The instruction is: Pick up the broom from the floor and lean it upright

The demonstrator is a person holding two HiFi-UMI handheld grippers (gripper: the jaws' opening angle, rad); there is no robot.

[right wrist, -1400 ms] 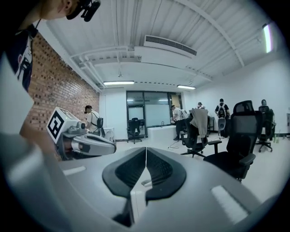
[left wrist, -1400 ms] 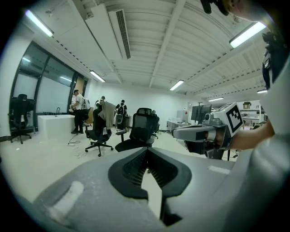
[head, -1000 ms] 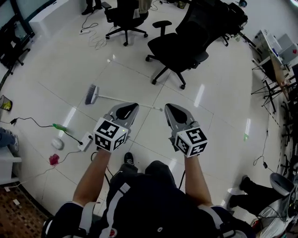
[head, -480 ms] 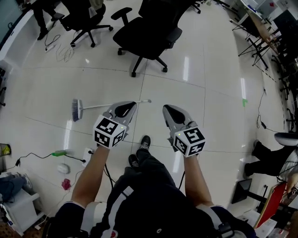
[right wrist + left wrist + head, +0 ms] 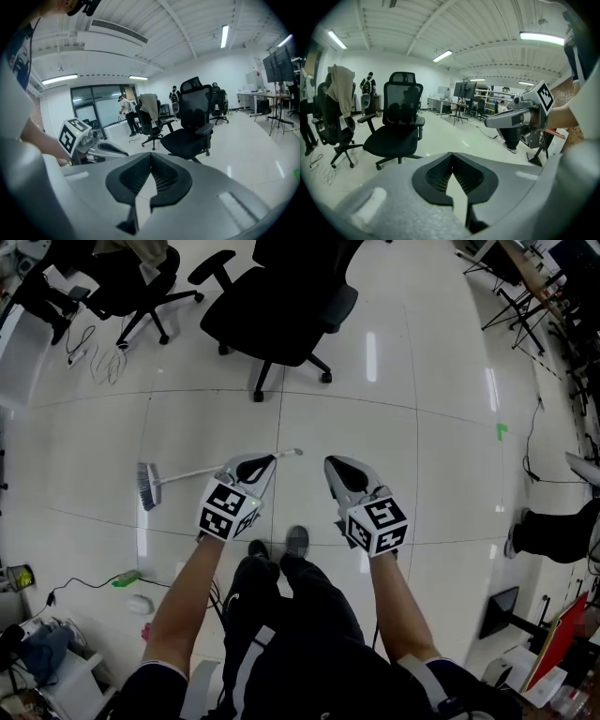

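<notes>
The broom (image 5: 187, 473) lies flat on the white tiled floor (image 5: 431, 437), in front of the person's shoes (image 5: 297, 541). In the head view its brush head is at the left, and its thin handle runs to the right and a little upward, passing under the tip of the left tongs (image 5: 261, 463); whether they touch, I cannot tell. The left tongs are clenched, tips together, with nothing between them, and their own view does not show the broom. The right tongs (image 5: 337, 468) are clenched and empty too, held beside the left ones, to the right of the handle's end. A black chair (image 5: 281, 310) stands on the floor beyond the broom.
</notes>
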